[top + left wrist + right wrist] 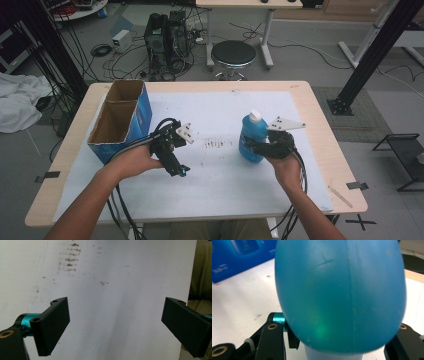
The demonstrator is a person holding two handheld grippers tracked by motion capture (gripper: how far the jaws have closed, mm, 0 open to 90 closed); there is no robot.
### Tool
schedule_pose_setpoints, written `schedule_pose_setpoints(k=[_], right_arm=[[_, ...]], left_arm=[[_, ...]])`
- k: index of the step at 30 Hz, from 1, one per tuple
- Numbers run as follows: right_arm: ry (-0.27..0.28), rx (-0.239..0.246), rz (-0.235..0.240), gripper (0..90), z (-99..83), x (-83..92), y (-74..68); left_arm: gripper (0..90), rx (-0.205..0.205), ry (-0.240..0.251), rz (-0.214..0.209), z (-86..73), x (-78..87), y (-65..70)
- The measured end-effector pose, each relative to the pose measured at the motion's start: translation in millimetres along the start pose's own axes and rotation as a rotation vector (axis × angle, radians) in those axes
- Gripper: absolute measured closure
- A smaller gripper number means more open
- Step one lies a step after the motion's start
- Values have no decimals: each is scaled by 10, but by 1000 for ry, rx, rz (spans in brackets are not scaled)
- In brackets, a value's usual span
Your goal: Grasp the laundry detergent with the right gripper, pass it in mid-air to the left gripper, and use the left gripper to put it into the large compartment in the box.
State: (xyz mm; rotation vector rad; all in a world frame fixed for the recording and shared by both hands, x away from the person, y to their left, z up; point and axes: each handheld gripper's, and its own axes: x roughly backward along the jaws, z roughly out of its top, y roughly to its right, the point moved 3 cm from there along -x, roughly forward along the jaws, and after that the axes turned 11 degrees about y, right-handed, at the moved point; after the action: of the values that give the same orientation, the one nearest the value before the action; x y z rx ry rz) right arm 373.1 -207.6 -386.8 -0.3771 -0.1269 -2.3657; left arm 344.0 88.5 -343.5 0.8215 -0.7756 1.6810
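Blue rounded plastic bottle with white cap (252, 137) clamped upright between right gripper (272, 145) jaws, over white sheet. Left gripper (115, 322) jaws held wide apart, empty. Risk judged: smooth curved wall could be squeezed out and slip.

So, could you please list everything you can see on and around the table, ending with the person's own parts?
Bottle: one, blue with a white cap, upright on the table's right half.
Cardboard box: one, blue outside, two open compartments, table's left.
White sheet: one, covering the tabletop, with dark smudges at its middle.
Table: one, light wood.
Stool: one, black seat, beyond the table.
Computer tower: one, black, on the floor among cables.
White cloth: one, far left.
Left hand-held gripper: black, jaws wide apart over the sheet.
Right hand-held gripper: black, jaws closed on the bottle.
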Motion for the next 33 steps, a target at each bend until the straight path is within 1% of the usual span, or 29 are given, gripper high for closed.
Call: schedule_pose_setpoints(k=[1, 2, 3, 4, 5, 6, 7, 8, 9, 10, 11, 12, 13, 15, 16, 17, 18, 19, 20, 21, 22, 23, 25, 26, 27, 28, 29, 30, 33], right_arm=[[1, -4, 20, 428, 19, 28, 11], [5, -2, 37, 429, 40, 53, 19], [5, -2, 37, 429, 40, 53, 19], [4, 0, 53, 428, 61, 81, 25], [5, 8, 69, 428, 82, 105, 28], [3, 32, 108, 428, 122, 144, 35], [-1, 43, 123, 428, 138, 162, 42], [-1, 52, 143, 428, 150, 177, 48], [1, 58, 154, 428, 161, 190, 55], [1, 58, 154, 428, 161, 190, 55], [2, 72, 187, 428, 179, 214, 78], [3, 67, 204, 428, 186, 226, 86], [5, 72, 224, 427, 193, 238, 97], [0, 70, 270, 427, 205, 257, 118], [0, 80, 298, 426, 211, 265, 124], [0, 80, 298, 426, 211, 265, 124], [-6, 90, 342, 427, 226, 284, 128], [-8, 99, 365, 427, 235, 294, 127], [-6, 107, 387, 427, 245, 296, 125], [-10, 112, 410, 427, 255, 306, 126], [-9, 111, 444, 427, 267, 314, 122], [-8, 113, 461, 427, 273, 318, 121], [-10, 114, 511, 428, 290, 331, 101], [-8, 122, 533, 428, 297, 330, 92], [-8, 132, 558, 428, 304, 331, 84], [-13, 136, 576, 428, 307, 333, 76], [-11, 143, 595, 428, 312, 331, 67], [-23, 146, 616, 428, 315, 337, 57], [-38, 173, 657, 429, 326, 330, 29]], left_arm=[[81, -3, -3, 3, 10, 4, -2], [81, 17, 21, 6, 21, -8, 12], [81, 17, 21, 6, 21, -8, 12], [81, 0, 4, 0, 31, 9, 2], [81, -5, -2, 0, 48, 19, 3], [81, 19, 27, 0, 59, 4, 22], [81, 9, 21, -2, 92, 17, 21], [81, 12, 20, 0, 110, 24, 27], [80, 10, 25, 0, 125, 26, 32], [81, 10, 25, 0, 125, 26, 32], [81, 0, 23, -5, 160, 40, 36], [81, 4, 21, -6, 176, 46, 44], [81, -22, 3, -11, 191, 61, 34], [81, -5, 20, -8, 224, 61, 57], [81, -8, 18, -9, 241, 71, 59], [81, -8, 18, -9, 241, 71, 59], [81, -7, 26, -15, 275, 86, 63], [81, -21, 12, -21, 293, 104, 54], [81, -13, 18, -25, 313, 108, 63], [81, -30, 7, -31, 343, 124, 60], [80, -41, 1, -30, 364, 136, 56], [80, -37, 4, -35, 392, 144, 64], [81, -52, 9, -41, 456, 164, 65], [81, -44, 19, -38, 490, 166, 76], [81, -46, 12, -45, 520, 176, 82], [81, -64, 4, -47, 550, 189, 77], [80, -70, 4, -51, 576, 191, 81], [81, -73, 3, -55, 604, 195, 85], [81, -86, -3, -56, 674, 200, 98]])
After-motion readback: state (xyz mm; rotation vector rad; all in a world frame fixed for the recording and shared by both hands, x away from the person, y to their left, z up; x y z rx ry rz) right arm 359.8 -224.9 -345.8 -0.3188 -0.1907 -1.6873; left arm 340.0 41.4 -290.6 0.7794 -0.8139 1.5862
